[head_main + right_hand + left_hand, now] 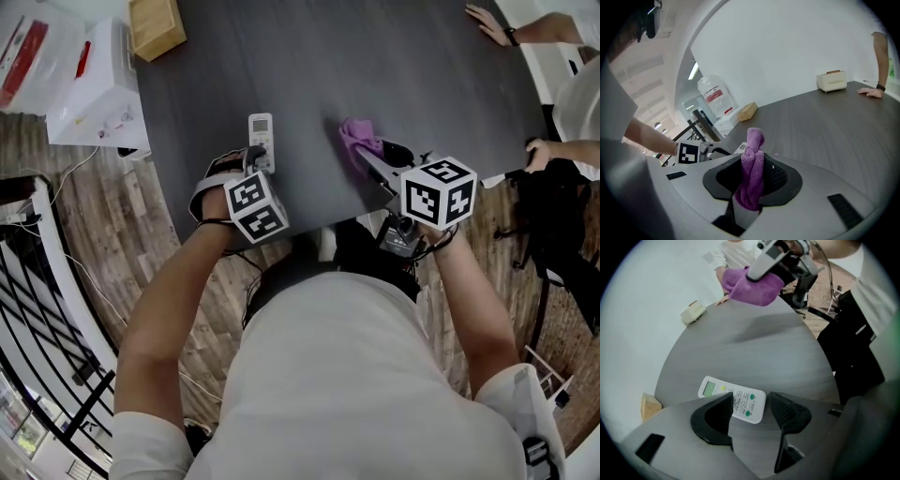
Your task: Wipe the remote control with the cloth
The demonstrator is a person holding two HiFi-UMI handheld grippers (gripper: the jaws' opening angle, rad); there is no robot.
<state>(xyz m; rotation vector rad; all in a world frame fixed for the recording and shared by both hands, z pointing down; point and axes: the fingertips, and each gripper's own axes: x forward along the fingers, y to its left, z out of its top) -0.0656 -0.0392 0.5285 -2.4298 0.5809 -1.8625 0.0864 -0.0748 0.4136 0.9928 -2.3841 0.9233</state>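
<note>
Dark table (375,56): remote control (723,391) just beyond parted left tool (751,401).

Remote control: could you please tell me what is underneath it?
The remote lies flat on the dark table; nothing else shows beneath it. The open left gripper covers part of its near edge, so that bit cannot be seen.

- Head view: we look steeply down on the table (375,84).
- Left gripper view: close, angled down; shares the remote (743,399) with head view.
- Right gripper view: low, looking across the table.
</note>
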